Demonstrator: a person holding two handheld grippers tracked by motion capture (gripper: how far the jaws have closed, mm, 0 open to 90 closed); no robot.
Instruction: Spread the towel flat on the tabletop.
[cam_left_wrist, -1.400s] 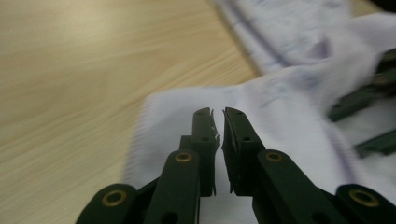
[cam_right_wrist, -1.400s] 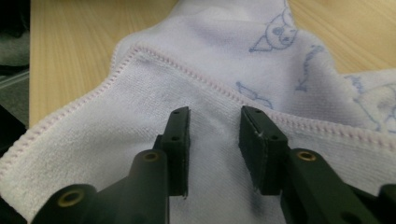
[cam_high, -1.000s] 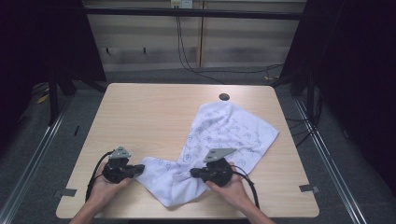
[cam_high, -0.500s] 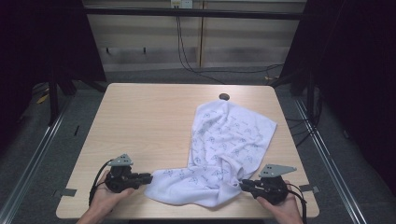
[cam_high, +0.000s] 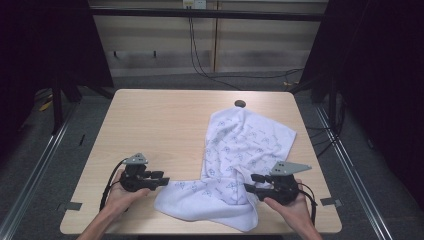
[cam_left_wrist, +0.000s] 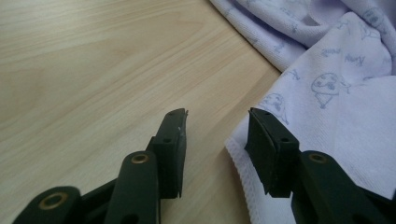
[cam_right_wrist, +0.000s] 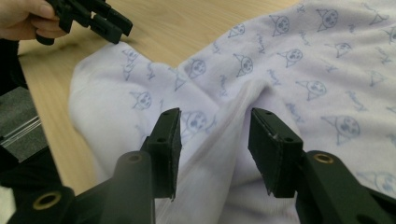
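Left gripper (cam_left_wrist: 215, 135) jaws spread, the printed towel (cam_left_wrist: 336, 93) hem just inside one jaw; right gripper (cam_right_wrist: 215, 135) jaws spread (a raised fold between them).

Looks like a lab or test rig setup, not anybody's home. The light wooden table (cam_high: 165, 125) stands alone on grey carpet floor (cam_high: 350, 165), with dark curtains (cam_high: 50, 40) hanging on both sides of it. Behind the table there's a plain panelled wall (cam_high: 250, 45) with black cables (cam_high: 200, 55) running down from a socket and trailing across the floor. Metal rails (cam_high: 35, 165) run along the floor beside the table, with bits of tape (cam_high: 330, 201) near its front corners.
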